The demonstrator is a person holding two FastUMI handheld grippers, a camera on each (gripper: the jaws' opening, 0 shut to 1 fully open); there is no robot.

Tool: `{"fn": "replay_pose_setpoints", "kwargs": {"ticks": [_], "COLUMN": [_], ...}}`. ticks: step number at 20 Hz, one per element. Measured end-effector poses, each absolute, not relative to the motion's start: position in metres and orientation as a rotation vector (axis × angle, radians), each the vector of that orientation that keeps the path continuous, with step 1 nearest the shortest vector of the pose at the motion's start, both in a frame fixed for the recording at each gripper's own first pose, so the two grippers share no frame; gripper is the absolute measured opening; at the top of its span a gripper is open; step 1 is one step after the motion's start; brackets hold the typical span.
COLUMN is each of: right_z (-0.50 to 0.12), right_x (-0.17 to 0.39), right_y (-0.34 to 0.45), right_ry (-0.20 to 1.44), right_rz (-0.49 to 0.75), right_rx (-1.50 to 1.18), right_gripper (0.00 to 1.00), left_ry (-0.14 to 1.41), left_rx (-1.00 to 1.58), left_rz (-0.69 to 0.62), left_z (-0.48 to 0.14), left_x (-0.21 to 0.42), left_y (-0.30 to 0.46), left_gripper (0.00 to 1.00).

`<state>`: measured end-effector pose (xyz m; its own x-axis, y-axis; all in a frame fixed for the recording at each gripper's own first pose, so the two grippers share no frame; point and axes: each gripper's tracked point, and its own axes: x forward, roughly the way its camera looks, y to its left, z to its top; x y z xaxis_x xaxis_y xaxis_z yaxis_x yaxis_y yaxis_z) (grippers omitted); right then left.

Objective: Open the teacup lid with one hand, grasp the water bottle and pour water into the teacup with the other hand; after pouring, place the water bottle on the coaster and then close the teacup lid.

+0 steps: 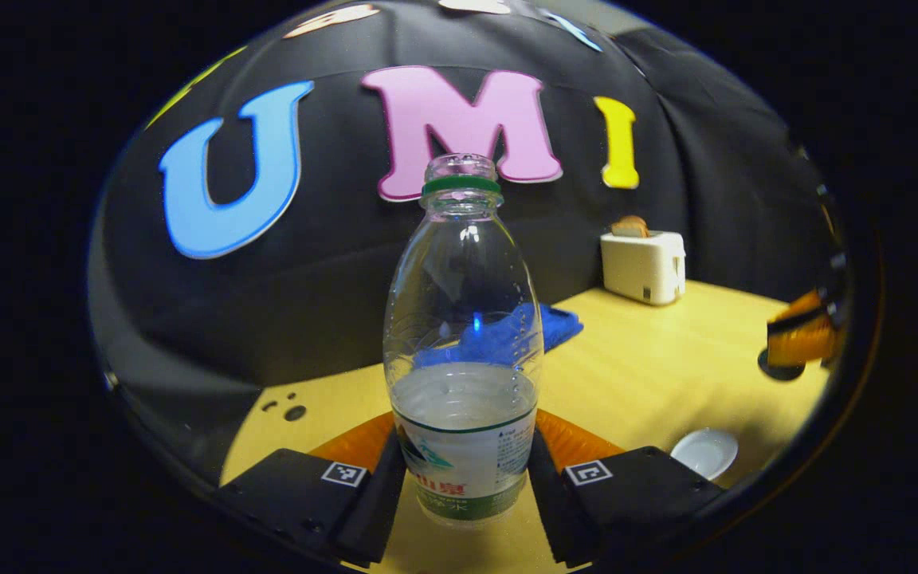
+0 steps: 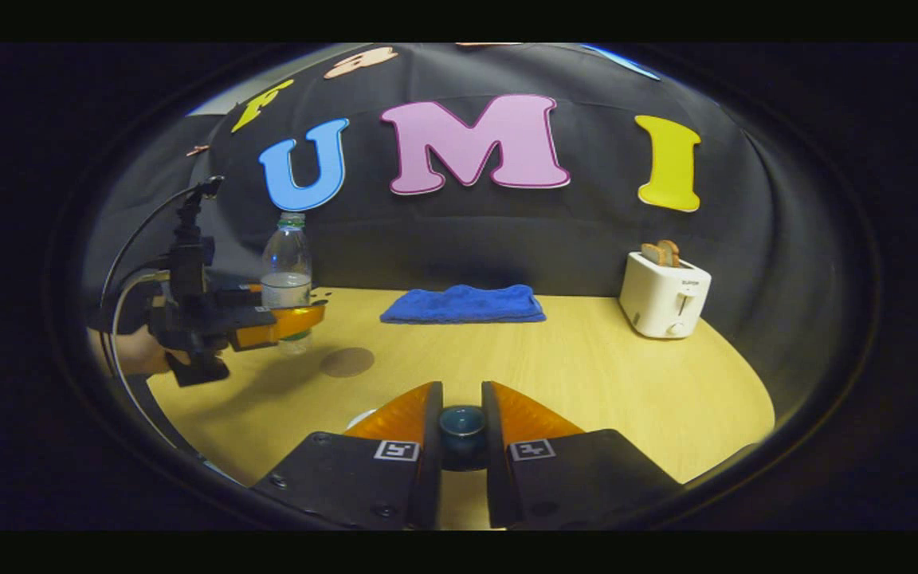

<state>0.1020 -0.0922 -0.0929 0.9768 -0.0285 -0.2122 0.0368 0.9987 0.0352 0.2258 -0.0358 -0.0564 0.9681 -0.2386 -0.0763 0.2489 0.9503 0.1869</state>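
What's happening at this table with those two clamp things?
A person is working two hand-held grippers. The left gripper is clamped around an uncapped water bottle, which stands upright and partly full. The right gripper has closed its fingers on the dark knob of a teacup lid. A round coaster lies on the table near the bottle. No water is being poured at this moment.
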Motion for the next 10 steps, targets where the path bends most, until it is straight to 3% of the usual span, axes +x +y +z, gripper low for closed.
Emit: {"fn": "replay_pose_setpoints", "kwargs": {"ticks": [4, 10], "right_z": [-0.100, -0.110], "right_x": [0.119, 0.120], "right_y": [-0.080, -0.074], "right_ry": [0.169, 0.176], "right_rz": [-0.025, -0.039], "right_rx": [0.032, 0.061], "right_gripper": [0.26, 0.27], "left_ry": [0.042, 0.039], "left_rx": [-0.006, -0.003], "left_rz": [-0.231, -0.155], "left_z": [-0.079, -0.073], "left_x": [0.240, 0.224], "left_y": [-0.035, -0.028], "left_gripper": [0.76, 0.77]}}
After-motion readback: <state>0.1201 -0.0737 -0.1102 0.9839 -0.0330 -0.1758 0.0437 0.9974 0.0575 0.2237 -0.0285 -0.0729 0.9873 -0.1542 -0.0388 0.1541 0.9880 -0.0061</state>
